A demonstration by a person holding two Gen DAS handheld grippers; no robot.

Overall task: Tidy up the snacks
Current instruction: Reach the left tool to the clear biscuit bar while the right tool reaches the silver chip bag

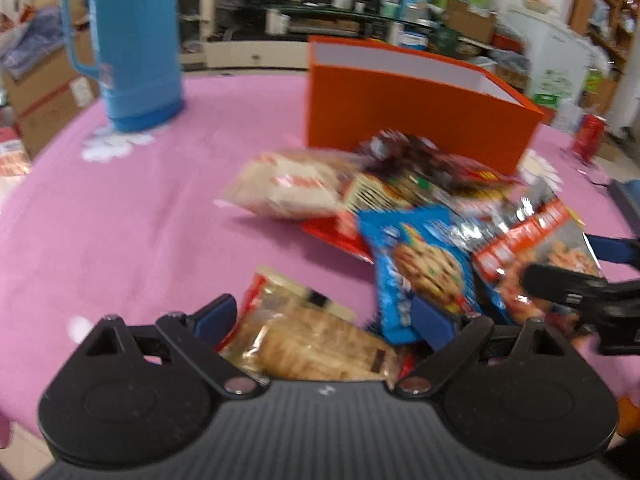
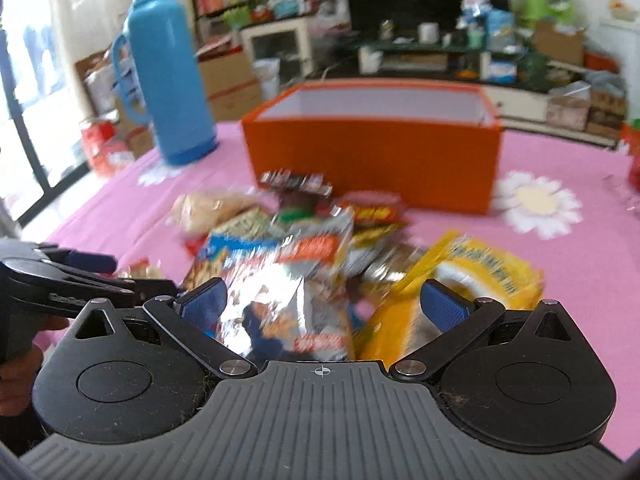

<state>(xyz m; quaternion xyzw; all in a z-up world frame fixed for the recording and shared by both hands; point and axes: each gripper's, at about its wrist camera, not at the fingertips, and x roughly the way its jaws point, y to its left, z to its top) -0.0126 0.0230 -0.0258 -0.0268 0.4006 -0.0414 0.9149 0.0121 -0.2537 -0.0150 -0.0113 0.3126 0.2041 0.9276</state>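
Note:
A pile of snack packets lies on the pink tablecloth in front of an open orange box (image 1: 420, 116), also in the right wrist view (image 2: 372, 152). My left gripper (image 1: 324, 320) is open, its jaws on either side of a clear bread packet (image 1: 316, 340), next to a blue cookie packet (image 1: 420, 268). My right gripper (image 2: 324, 308) is open, its jaws around a silver-and-red snack bag (image 2: 296, 296), with a yellow bag (image 2: 472, 280) just to its right. The right gripper also shows in the left wrist view (image 1: 580, 284). The box's inside looks white; its floor is hidden.
A tall blue thermos flask (image 1: 136, 44) stands on the table at the back left, also in the right wrist view (image 2: 168, 84). A red can (image 1: 588, 136) stands at the far right. White flower mats (image 2: 536, 204) lie on the cloth. Cluttered shelves and cartons surround the table.

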